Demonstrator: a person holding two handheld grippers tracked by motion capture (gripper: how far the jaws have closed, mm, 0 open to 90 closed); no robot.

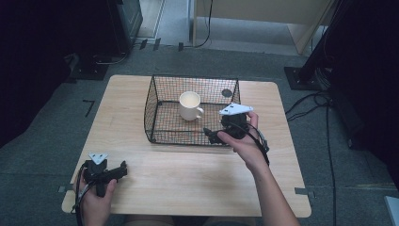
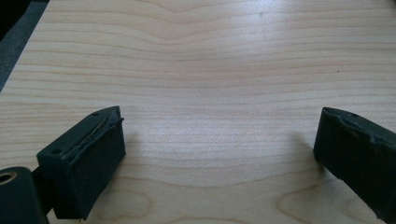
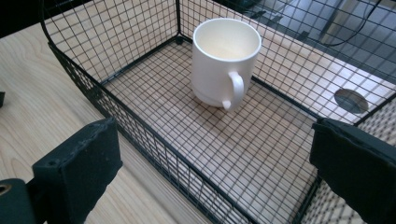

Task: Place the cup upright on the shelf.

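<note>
A white mug (image 1: pixel 190 105) (image 3: pixel 225 61) stands upright inside a black wire basket (image 1: pixel 160 89) (image 3: pixel 140 126) at the table's middle back, its handle turned toward me. My right gripper (image 1: pixel 211 135) (image 3: pixel 210 177) hovers at the basket's near right corner, open, jaws wide apart with nothing between them and the mug well beyond them. My left gripper (image 1: pixel 123 168) (image 2: pixel 219 163) rests low over bare wood near the table's front left corner, open and holding nothing.
The light wooden table (image 1: pixel 197 174) (image 2: pixel 210 70) has free room in front of and to the left of the basket. A round grommet hole (image 1: pixel 227 92) (image 3: pixel 351 101) lies behind the basket. Cables and dark stands sit on the floor around the table.
</note>
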